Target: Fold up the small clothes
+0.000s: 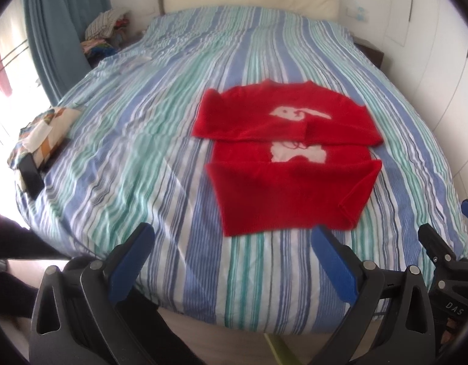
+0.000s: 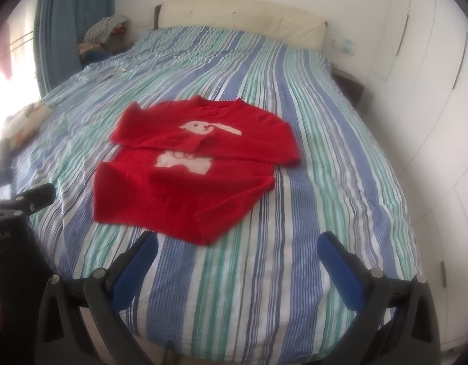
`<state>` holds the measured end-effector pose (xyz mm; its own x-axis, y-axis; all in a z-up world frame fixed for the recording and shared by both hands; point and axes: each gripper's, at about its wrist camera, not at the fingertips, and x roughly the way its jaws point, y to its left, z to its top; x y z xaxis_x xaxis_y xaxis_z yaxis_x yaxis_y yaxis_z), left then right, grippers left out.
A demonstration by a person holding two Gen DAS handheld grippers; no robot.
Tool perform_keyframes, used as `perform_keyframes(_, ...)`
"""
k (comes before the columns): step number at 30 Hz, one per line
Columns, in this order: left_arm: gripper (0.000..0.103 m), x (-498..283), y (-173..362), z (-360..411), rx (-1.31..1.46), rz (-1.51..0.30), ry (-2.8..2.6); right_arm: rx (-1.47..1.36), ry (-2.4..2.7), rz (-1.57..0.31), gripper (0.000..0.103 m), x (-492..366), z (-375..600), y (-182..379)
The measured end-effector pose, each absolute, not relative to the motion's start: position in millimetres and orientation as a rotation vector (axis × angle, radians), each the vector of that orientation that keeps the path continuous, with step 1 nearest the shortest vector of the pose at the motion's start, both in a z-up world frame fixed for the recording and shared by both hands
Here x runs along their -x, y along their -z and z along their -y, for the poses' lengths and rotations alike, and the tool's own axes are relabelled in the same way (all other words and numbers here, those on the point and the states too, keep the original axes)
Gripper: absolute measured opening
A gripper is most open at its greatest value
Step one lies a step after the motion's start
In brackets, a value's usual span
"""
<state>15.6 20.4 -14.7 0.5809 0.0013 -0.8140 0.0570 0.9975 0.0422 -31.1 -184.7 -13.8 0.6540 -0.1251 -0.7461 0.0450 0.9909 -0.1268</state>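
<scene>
Plainly, with the left tool (image 1: 232, 238) and right tool (image 2: 238, 245) both wide open and empty short of the red knitted sweater with a white animal motif (image 1: 287, 155), lying sleeves-folded on the striped bed (image 1: 142, 140), a one-layer pinch risks undoing those folds.

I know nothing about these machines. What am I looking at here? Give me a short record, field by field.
Setting: bed with striped cover
Garment: red sweater with a white animal design, lying flat, both sleeves folded across the chest
Left tongs: open, empty, hanging at the near edge of the bed
Right tongs: open, empty, just short of the sweater's hem
Contact: neither tongs touch the sweater
Also on bed: patterned cloth bundle at the left edge
</scene>
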Motion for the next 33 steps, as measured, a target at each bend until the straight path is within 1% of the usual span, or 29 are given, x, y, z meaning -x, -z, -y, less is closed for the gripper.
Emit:
perform_keyframes(3,0.102,-15.0,14.9,-21.5,-0.083,-0.947,0.033,0.088,0.1,-0.829,0.103,33.7,185.5,11.1)
perform_keyframes(6,0.103,-15.9,18.5,-28.3,-0.093,-0.94,0.016,0.067,0.09,-0.846,0.103,33.2,189.0,14.5)
perform_keyframes(9,0.102,-22.2,24.9,-44.3,-0.032,-0.984,0.0,0.062,0.106,-0.846,0.103,34.3,194.4,15.2)
perform_keyframes(11,0.102,-22.2,24.0,-49.5,-0.013,-0.983,0.0,0.05,0.12,-0.841,0.103,35.4,199.1,13.7)
perform_keyframes(22,0.102,-19.2,24.8,-28.0,-0.057,-0.97,0.056,0.027,0.12,-0.836,0.103,35.1,201.1,11.0)
perform_keyframes(33,0.102,-22.9,32.0,-36.2,-0.047,-0.988,0.049,0.023,0.114,-0.846,0.103,32.5,201.8,15.2)
